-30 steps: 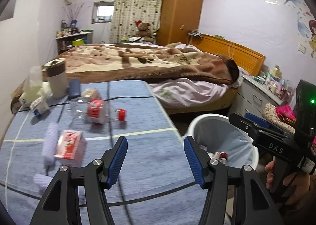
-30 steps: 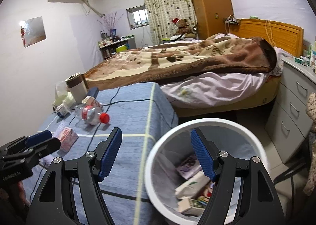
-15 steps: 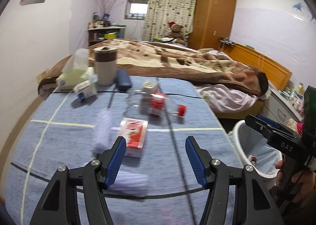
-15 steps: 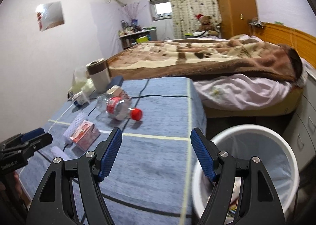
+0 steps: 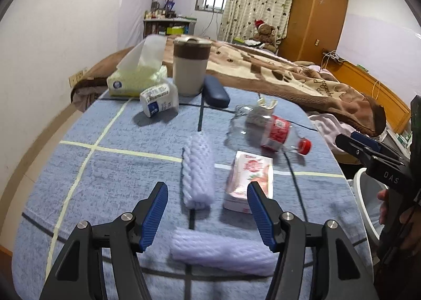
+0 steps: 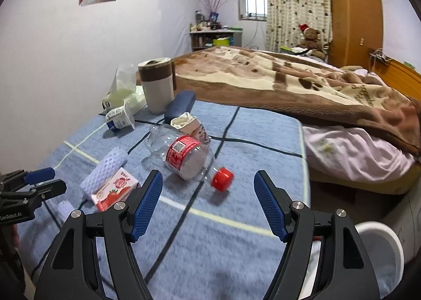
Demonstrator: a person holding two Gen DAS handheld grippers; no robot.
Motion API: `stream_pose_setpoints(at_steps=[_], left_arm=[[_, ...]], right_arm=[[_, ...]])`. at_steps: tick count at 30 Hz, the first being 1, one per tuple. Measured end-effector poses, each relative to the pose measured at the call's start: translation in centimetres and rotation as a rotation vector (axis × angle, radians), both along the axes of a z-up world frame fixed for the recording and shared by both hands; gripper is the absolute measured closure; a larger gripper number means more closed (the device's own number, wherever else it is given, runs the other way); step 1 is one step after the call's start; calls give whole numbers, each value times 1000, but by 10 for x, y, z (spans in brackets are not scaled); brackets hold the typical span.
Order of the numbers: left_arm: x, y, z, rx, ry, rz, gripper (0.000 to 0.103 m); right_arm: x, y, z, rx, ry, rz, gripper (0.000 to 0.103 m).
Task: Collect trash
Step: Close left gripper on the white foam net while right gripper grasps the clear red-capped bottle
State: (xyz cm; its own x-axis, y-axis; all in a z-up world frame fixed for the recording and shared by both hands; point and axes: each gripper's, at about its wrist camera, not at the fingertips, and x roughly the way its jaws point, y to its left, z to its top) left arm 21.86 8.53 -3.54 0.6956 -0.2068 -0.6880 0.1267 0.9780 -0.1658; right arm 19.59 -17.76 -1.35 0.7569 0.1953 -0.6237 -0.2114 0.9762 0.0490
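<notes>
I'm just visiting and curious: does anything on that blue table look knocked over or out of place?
Yes. A clear plastic bottle lies on its side, cap on. A yogurt cup is also tipped over, and a torn-open carton sits behind the bottle.

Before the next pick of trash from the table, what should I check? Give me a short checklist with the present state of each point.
1. Left hand-held gripper open and empty: ok.
2. Right hand-held gripper open and empty: ok.
3. Plastic bottle lying free ahead of the right one: ok.
4. Strawberry carton and foam sleeve ahead of the left one, not stacked: ok.
5. Bin beside the table: ok.
6. Room left in the bin: cannot tell.
</notes>
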Motion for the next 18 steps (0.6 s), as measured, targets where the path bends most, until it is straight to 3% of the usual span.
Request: stream_pose_setpoints(at_steps=[3, 6, 9, 18], left_arm=[[13, 3, -6, 37, 3, -2, 41], [30, 8, -16, 3, 46, -16, 41], [42, 6, -22, 28, 53, -40, 41], [79, 8, -40, -7, 123, -76, 41]], right_arm=[[16, 5, -5, -4, 25, 19, 30], [30, 11, -9, -18, 41, 47, 29], [42, 16, -14, -41, 57, 74, 29], [69, 22, -26, -54, 108, 103, 29]])
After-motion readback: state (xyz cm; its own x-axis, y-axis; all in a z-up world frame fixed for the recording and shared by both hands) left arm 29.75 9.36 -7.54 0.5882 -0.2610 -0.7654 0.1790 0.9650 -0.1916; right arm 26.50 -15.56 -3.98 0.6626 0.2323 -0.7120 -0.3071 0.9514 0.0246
